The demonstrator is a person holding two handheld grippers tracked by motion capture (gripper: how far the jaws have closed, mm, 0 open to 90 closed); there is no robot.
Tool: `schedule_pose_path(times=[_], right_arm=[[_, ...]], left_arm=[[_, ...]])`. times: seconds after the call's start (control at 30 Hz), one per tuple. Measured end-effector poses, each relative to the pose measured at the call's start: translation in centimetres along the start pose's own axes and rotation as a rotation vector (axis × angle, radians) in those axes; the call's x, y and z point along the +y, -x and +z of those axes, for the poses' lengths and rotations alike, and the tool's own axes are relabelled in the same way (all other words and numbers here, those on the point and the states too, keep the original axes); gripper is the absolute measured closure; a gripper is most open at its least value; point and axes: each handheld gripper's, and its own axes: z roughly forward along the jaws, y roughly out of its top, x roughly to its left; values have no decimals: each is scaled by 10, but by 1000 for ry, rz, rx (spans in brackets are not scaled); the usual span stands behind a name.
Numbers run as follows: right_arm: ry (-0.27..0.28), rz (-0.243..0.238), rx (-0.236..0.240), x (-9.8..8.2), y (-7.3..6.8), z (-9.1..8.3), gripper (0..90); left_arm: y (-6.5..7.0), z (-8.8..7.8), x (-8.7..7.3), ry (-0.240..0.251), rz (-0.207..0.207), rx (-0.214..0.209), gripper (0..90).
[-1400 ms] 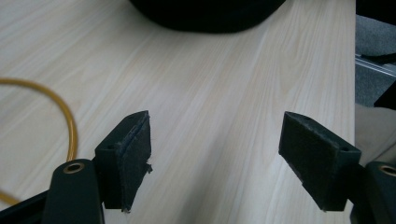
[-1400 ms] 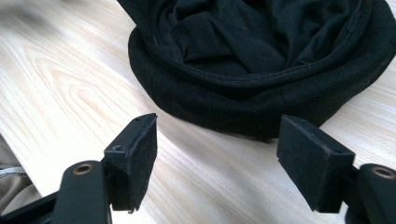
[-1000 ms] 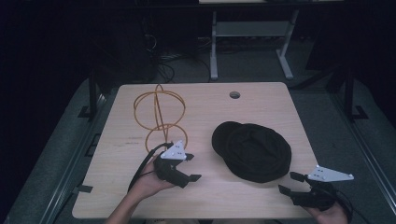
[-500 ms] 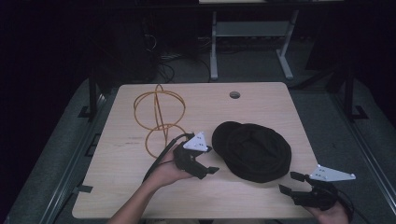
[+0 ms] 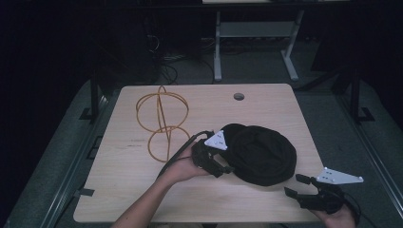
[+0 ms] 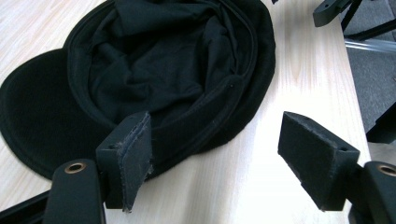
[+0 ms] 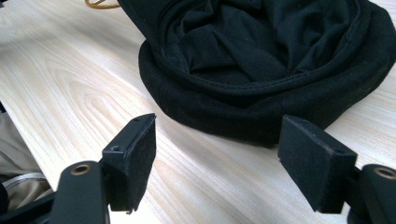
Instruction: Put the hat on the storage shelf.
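**Inspector:** Start with the table (image 5: 142, 199).

**Assistant:** Pale wood. An orange wire frame (image 5: 161, 121) stands at its far left. The black cap (image 5: 261, 154) lies right of centre, upside down, hollow facing up, lining crumpled, brim toward the far side.

**Inspector:** Which gripper is nearer?

**Assistant:** The left gripper (image 5: 223, 167), at the cap's left edge. Its jaws stand wide apart and hold nothing; in the left gripper view one pad (image 6: 135, 156) sits at the cap's rim, the other over bare wood. I judge the rim lies between them.

**Inspector:** And the right gripper (image 5: 297, 185)?

**Assistant:** Near corner, apart from the cap, jaws spread, empty.
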Motion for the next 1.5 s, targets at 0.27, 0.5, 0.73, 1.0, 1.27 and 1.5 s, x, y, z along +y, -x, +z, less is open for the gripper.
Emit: schedule_pose_path(times=[0.27, 0.5, 0.73, 1.0, 1.27, 1.5], right_arm=[[-2, -1, 3, 0, 0, 1, 276], [0, 1, 6, -1, 1, 0, 276], [-2, 1, 8, -1, 0, 1, 276], [-6, 0, 11, -1, -1, 3, 276], [-3, -1, 10, -1, -1, 3, 275], [-3, -2, 9, -1, -1, 3, 275]], left_arm=[[-3, 17, 7, -38, 41, -24, 271], [-7, 34, 6, -122, 72, -51, 291], [-10, 45, 3, -142, 78, -30, 322], [-13, 51, 5, -178, 151, 14, 433], [-6, 52, 8, -179, 219, 35, 574], [0, 49, 12, -173, 268, 45, 677]])
